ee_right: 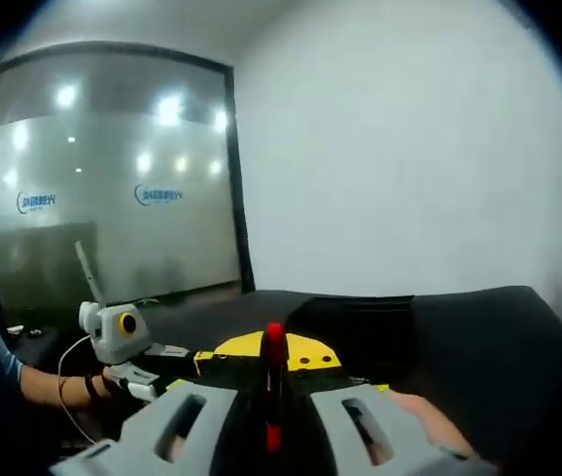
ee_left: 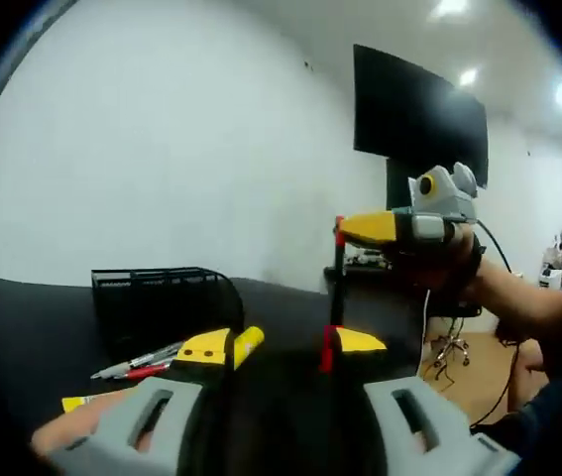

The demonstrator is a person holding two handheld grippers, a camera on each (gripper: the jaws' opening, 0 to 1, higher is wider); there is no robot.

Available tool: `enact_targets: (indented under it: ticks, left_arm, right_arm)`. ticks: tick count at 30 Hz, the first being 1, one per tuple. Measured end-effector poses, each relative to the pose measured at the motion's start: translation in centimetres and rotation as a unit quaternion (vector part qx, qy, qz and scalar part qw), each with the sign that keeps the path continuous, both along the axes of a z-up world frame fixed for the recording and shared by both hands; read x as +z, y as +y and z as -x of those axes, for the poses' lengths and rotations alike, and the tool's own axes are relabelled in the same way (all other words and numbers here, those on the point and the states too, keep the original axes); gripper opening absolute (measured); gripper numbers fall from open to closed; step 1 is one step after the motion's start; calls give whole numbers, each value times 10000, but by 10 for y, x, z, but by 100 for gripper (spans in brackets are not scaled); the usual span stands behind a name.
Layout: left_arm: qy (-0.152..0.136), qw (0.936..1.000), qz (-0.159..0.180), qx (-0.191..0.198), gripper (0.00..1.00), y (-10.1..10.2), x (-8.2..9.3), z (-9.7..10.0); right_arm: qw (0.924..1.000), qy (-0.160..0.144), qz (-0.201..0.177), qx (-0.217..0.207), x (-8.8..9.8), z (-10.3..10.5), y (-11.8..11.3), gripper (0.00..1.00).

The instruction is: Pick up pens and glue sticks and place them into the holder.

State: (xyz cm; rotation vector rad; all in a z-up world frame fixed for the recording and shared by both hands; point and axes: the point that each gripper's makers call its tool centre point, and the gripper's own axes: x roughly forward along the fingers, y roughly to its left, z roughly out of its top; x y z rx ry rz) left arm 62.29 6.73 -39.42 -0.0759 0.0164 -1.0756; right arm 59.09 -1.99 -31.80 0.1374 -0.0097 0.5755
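A red pen (ee_right: 273, 382) stands upright between the right gripper's (ee_right: 272, 397) closed jaws, low in the middle of the right gripper view. In the left gripper view that gripper holds it right of center. The left gripper (ee_left: 281, 347) gapes open, holding nothing. Left of center, the black mesh holder (ee_left: 162, 297) sits on the black table (ee_left: 23, 327), markers (ee_left: 137, 365) beside it.

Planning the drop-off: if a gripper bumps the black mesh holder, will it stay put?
The mesh holder looks thin-walled and apparently empty, so probably light; a nudge would likely slide it on the smooth black table. Its wide, low shape suggests sliding, not tipping.
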Motion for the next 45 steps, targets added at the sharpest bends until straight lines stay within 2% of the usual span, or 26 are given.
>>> enact_targets:
  ticks: [3,5,8,9,12,15,20,23,29,31,37,45]
  left_arm:
    - [313,9994,91,-75,47,12,-6,-21]
    - [338,9993,100,-84,54,18,-8,-33]
    - [307,9993,-114,-170,67,23,-18,-43]
    - [443,9984,-199,-274,69,24,-24,-44]
    - [498,9984,-161,-190,73,31,-28,-55]
    - [393,9986,-362,-21,75,38,-39,-62]
    - [473,9984,-296,-96,80,42,-51,-62]
    - [390,9990,-170,-131,81,41,-44,-61]
    - [320,9993,-145,-92,82,44,-45,-60]
    - [315,9994,-148,-90,83,44,-46,-60]
    - [336,9992,212,-72,83,51,-35,-62]
    - [364,9989,250,-148,84,49,-35,-60]
  right_arm:
    - [9998,-5,150,-144,-2,2,-8,3]
    - [9995,-2,217,-212,-3,4,-14,3]
    - [9993,4,257,-286,-3,7,-20,3]
    - [9992,18,266,-308,-4,7,-22,3]
    - [9989,106,278,-371,-4,8,-28,3]
    - [9986,80,279,-442,-1,7,-34,3]
    - [9981,89,303,-531,2,0,-41,3]
    - [9978,100,319,-565,4,-6,-44,3]
    - [9977,128,363,-565,8,-24,-45,3]
    - [9976,121,404,-543,11,-30,-42,3]
    - [9974,67,577,-419,20,-50,-30,3]
    - [9978,24,630,-197,32,-89,-14,3]
